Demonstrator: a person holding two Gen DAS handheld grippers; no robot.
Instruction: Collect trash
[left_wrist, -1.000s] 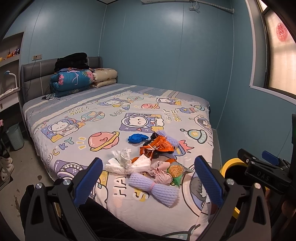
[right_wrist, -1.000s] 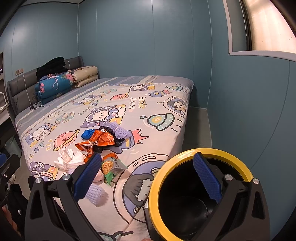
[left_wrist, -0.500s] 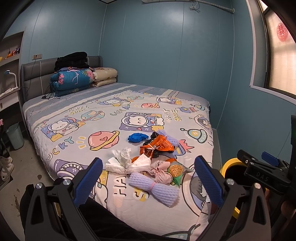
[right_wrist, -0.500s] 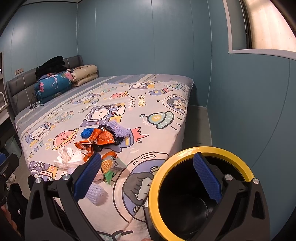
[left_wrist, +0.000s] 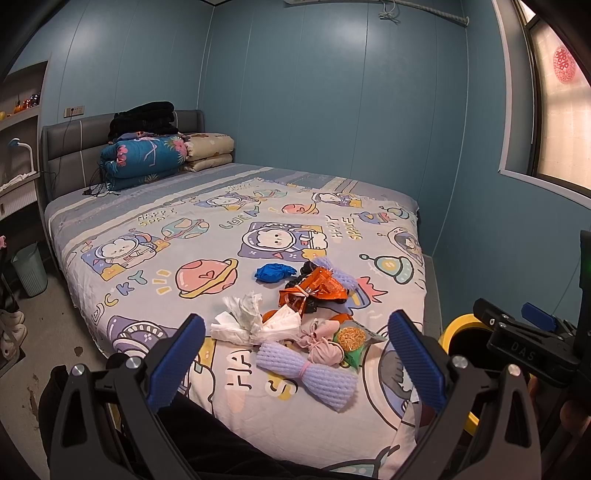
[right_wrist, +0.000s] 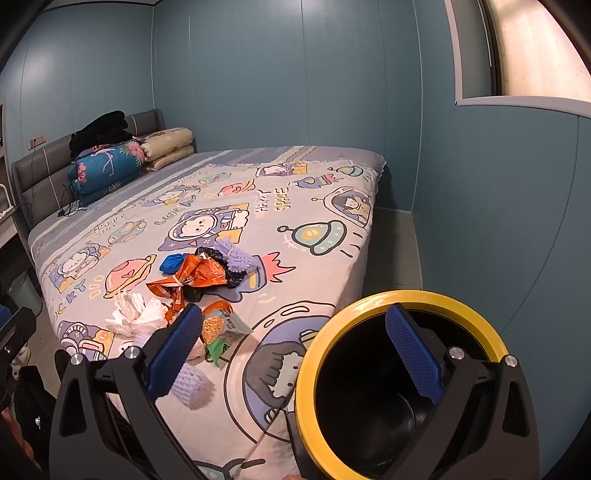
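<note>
nothing's moved this past second: left gripper (left_wrist: 295, 354) and right gripper (right_wrist: 291, 347) both still spread wide, empty, trash pile (left_wrist: 295, 317) untouched.

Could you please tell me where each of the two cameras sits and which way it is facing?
Left wrist: on the left gripper, facing across the bed at the trash pile; the right gripper shows at the right edge.
Right wrist: on the right gripper, above the yellow-rimmed bin beside the bed.
Both views share the bed, trash pile and bin; both grippers are open and hold nothing.
</note>
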